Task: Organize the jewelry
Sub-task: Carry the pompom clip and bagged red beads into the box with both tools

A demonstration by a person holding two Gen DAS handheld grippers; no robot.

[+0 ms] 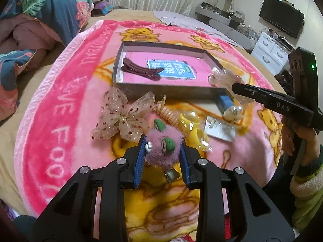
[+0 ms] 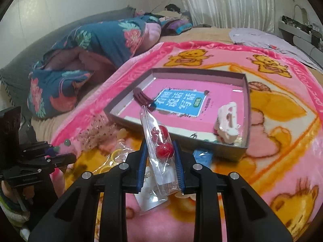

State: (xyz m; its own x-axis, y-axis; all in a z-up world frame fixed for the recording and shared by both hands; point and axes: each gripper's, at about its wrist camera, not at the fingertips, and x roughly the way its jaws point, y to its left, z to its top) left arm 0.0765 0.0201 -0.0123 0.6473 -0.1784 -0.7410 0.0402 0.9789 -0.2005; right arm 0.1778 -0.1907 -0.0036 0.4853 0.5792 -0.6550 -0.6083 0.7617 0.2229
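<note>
Pink plush covers the whole work surface: a blanket (image 1: 66, 104) printed with yellow bears, spread over a bed. On it sits a shallow cardboard box (image 1: 167, 89) with a pink printed bottom and a blue label.

We hold the left gripper (image 1: 164, 148) with its blue pads pressed on a fuzzy purple hair clip (image 1: 161, 145) that has green-rimmed eyes; the clip is lifted clear of the blanket, its metal clasp showing below the fur. We hold the right gripper (image 2: 160, 157) clamped on a clear plastic bag (image 2: 159, 141) with two red beads (image 2: 164, 149) inside, and the bag sticks up and forward from between the pads, above the near edge of the box.

Inside the box, a dark maroon hair clip (image 1: 141, 69) lies toward its left side, partly over the blue label. A white claw clip (image 2: 227, 121) sits in the near right corner, seen from the right wrist.

On the blanket in front of the box lie loose pieces: a sheer beige bow with red dots (image 1: 121, 115), a beige coiled hair tie (image 1: 168, 114) just beside it, some yellow rings in clear wrapping (image 1: 193, 129), a white card with small items (image 1: 220, 127), and a small blue packet (image 1: 224, 100) against the box wall.

From the left wrist view, a hand (image 1: 300, 139) in a green and cream sleeve grips the right tool's handle.
</note>
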